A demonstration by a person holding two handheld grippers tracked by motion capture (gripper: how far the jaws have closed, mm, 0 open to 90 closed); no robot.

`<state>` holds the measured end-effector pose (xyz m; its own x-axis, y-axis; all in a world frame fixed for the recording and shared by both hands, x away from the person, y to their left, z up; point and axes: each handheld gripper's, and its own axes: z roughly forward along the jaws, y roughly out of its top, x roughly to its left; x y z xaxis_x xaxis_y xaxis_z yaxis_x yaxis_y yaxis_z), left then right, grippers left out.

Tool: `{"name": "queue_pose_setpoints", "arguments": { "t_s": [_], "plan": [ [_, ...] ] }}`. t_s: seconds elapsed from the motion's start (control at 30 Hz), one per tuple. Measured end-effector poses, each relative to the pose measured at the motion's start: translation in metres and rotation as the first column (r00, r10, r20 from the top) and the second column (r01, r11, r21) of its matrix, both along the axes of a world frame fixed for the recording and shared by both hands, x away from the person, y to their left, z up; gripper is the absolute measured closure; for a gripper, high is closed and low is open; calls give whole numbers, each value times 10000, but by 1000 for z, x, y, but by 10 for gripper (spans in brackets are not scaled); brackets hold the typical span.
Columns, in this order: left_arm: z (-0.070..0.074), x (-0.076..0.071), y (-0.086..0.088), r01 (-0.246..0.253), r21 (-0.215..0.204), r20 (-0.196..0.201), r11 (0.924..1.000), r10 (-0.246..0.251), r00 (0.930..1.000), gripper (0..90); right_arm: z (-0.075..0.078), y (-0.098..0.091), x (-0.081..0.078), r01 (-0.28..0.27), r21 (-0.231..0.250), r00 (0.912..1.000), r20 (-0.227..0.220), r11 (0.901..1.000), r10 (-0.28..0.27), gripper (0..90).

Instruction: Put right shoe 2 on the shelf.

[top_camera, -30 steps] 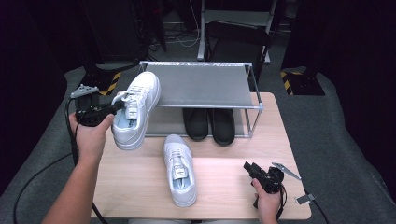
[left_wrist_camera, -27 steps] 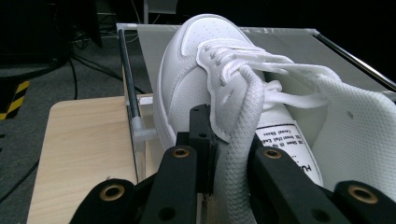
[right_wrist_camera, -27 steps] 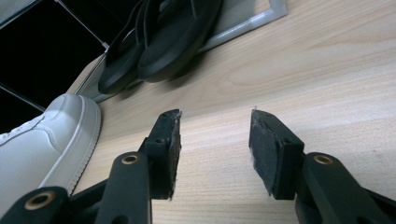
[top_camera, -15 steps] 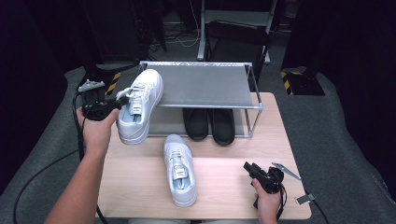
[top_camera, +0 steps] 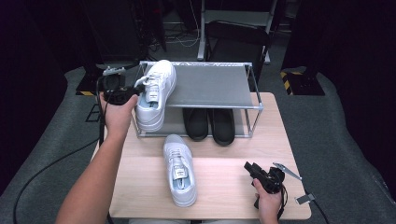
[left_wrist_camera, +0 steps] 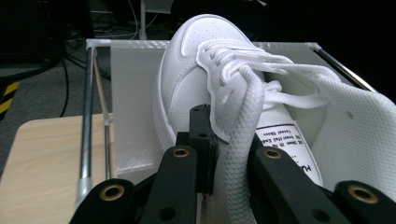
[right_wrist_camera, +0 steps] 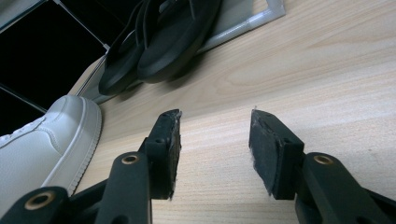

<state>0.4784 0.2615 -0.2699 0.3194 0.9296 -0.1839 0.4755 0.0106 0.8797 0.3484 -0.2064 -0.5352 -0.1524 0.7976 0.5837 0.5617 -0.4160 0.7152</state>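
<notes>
Carried by the left gripper (top_camera: 127, 94), the white leather lace-up sneaker (top_camera: 156, 93) has travelled from beside the silver wire-framed metal shoe rack (top_camera: 205, 84) up to its left end, toe now over the grey top shelf. From the high view, a second white sneaker (top_camera: 180, 169) lies on the pale wooden table (top_camera: 224, 172) in front of the rack, a pair of black shoes (top_camera: 209, 123) sits on the rack's lower level, and the right gripper (top_camera: 254, 171) rests well right of the rack's front. Left gripper view: the jaws are clamped on the sneaker's (left_wrist_camera: 210, 79) side wall beside the laces, above the rack's shelf (left_wrist_camera: 133, 98). Right gripper view: the right gripper (right_wrist_camera: 212, 140) has its jaws spread, nothing between them, over the table (right_wrist_camera: 303, 70) near the black shoes (right_wrist_camera: 163, 39)
</notes>
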Motion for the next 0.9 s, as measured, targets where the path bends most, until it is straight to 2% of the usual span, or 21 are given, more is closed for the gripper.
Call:
{"name": "queue_pose_setpoints", "arguments": {
  "t_s": [0.1, 0.17, 0.23, 0.27, 0.3, 0.47, 0.63, 0.7, 0.83, 0.9],
  "plan": [
    [1, 6, -7, 47, -31, -30, 10000, -47, 10000, 831, 1, -1, -1, 44, -16, 9999, -156, 10000, -45, 533],
    [1, 17, -16, 79, -110, -58, 9999, -80, 10000, 831, 0, -2, 0, 10, -13, 10000, 16, 10000, -10, 533],
    [1, 20, -18, 81, -172, -123, 9998, -84, 9999, 831, 1, -3, -1, 71, 57, 10000, -38, 10000, -71, 533],
    [2, 26, -24, 87, -223, -193, 9997, -91, 9998, 831, 1, -3, -1, 81, 109, 10000, 33, 9999, -82, 533],
    [2, 26, -24, 87, -223, -193, 9997, -91, 9998, 830, 1, -4, -1, 117, 85, 9999, -12, 9999, -116, 533],
    [3, 45, -38, 92, -358, -185, 9993, -98, 9998, 830, 2, -4, -3, 179, 75, 9998, -21, 9998, -179, 533],
    [6, 62, -50, 157, -47, -240, 9999, -158, 9996, 830, 2, -5, -3, 202, -52, 9998, 94, 9998, -202, 533],
    [6, 69, -54, 153, 57, -205, 9999, -152, 9997, 830, 3, -5, -4, 252, 56, 9997, 56, 9997, -252, 532],
    [6, 79, -63, 79, 159, -276, 9998, -75, 9996, 829, 4, -7, -6, 326, -75, 9994, 109, 9994, -325, 531],
    [6, 81, -65, 68, 85, -264, 9999, -65, 9996, 830, 3, -8, -6, 350, 29, 9993, 133, 9994, -351, 531]
  ]
}}
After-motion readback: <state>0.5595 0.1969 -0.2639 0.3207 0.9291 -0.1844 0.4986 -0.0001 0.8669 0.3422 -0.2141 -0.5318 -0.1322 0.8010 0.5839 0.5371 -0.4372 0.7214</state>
